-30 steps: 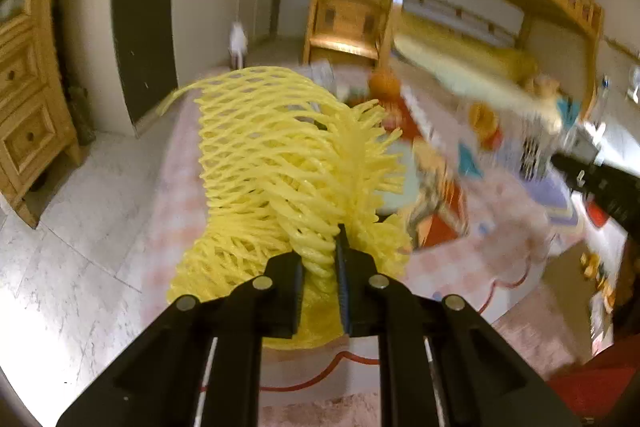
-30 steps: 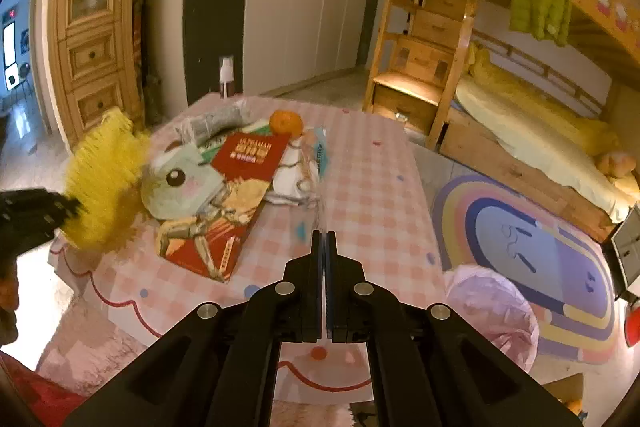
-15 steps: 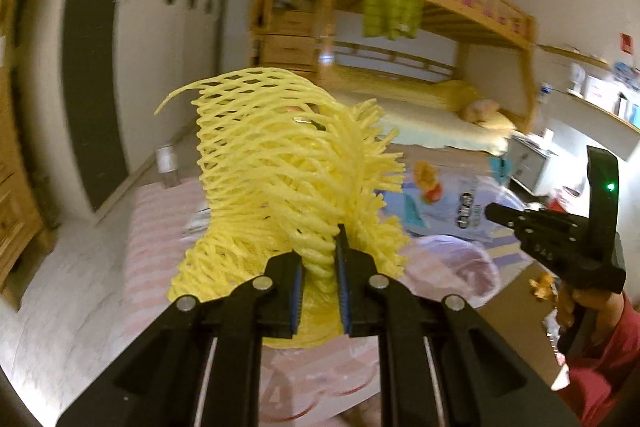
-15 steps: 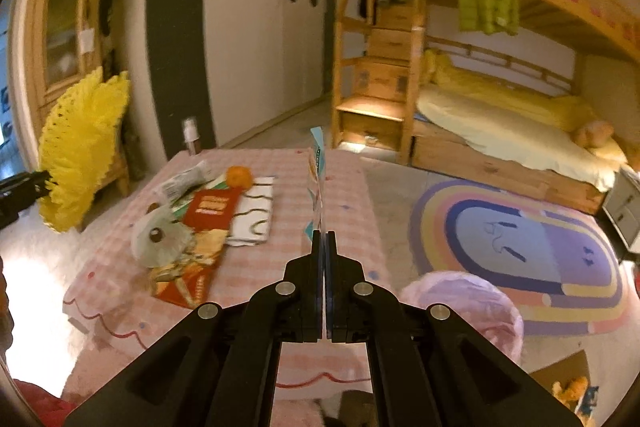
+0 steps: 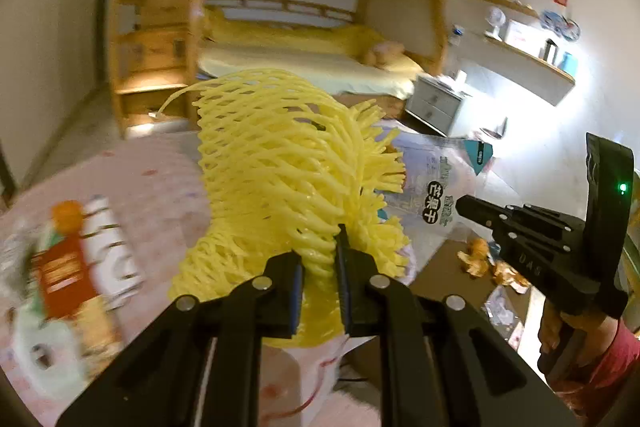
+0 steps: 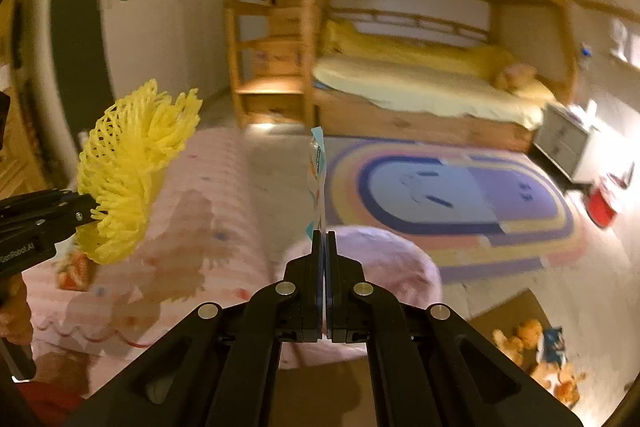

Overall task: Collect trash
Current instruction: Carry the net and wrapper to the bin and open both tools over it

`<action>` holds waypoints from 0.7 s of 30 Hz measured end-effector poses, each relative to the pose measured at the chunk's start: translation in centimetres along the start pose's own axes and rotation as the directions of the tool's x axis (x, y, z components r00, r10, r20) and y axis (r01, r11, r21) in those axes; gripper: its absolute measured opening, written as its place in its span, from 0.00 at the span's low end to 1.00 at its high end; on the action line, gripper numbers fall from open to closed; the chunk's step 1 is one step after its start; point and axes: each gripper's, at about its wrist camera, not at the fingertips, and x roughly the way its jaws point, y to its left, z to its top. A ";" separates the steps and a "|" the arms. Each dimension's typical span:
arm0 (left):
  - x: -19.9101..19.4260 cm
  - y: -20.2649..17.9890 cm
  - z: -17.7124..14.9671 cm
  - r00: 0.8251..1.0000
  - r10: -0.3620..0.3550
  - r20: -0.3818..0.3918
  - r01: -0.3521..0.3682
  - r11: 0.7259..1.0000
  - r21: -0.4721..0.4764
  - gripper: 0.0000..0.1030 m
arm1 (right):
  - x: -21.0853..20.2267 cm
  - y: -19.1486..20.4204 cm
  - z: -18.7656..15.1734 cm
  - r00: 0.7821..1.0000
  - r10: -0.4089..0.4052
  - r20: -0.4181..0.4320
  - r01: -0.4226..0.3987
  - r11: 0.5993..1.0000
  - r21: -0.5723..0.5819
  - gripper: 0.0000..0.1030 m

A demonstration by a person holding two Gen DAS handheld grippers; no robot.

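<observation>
Left gripper (image 5: 320, 259) jaws nearly closed, pinching the bunched end of a yellow foam net (image 5: 288, 163); net fans out above and ahead of the jaws, held in the air over the near edge of the table (image 5: 152, 179); right gripper (image 6: 323, 239) jaws fully closed on a thin plastic snack wrapper (image 6: 318, 175), clamped at its lower edge, standing upright edge-on, also in the air beside the table; in the left view the wrapper (image 5: 436, 187) hangs flat-on, just right of the net, with printed characters visible; table has a pink checked cloth; on it, left of the net: an orange (image 5: 66, 213), a red booklet (image 5: 64, 275), some white paper, all blurred; pink bag (image 6: 376, 259) sits just off the table's edge, directly behind the right jaws; cardboard box (image 6: 532, 351) with peel scraps on the floor beyond the bag.
</observation>
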 end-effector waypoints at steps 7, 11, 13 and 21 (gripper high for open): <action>8.2 -3.3 1.2 0.986 -0.142 -0.082 0.144 0.989 0.019 0.14 | 2.6 -4.4 -1.3 0.995 -0.072 -0.069 0.077 0.995 0.066 0.00; 11.4 -3.9 1.6 0.979 -0.167 -0.120 0.170 0.985 0.016 0.22 | 4.6 -6.1 -1.9 0.990 -0.088 -0.114 0.098 0.991 0.090 0.00; 12.7 -4.0 1.8 0.977 -0.164 -0.136 0.168 0.986 0.015 0.25 | 5.9 -6.8 -2.2 0.986 -0.089 -0.140 0.104 0.990 0.100 0.00; 16.4 -3.1 2.0 0.969 -0.146 -0.197 0.145 0.989 -0.022 0.52 | 10.8 -8.2 -3.3 0.973 -0.073 -0.221 0.101 0.987 0.122 0.00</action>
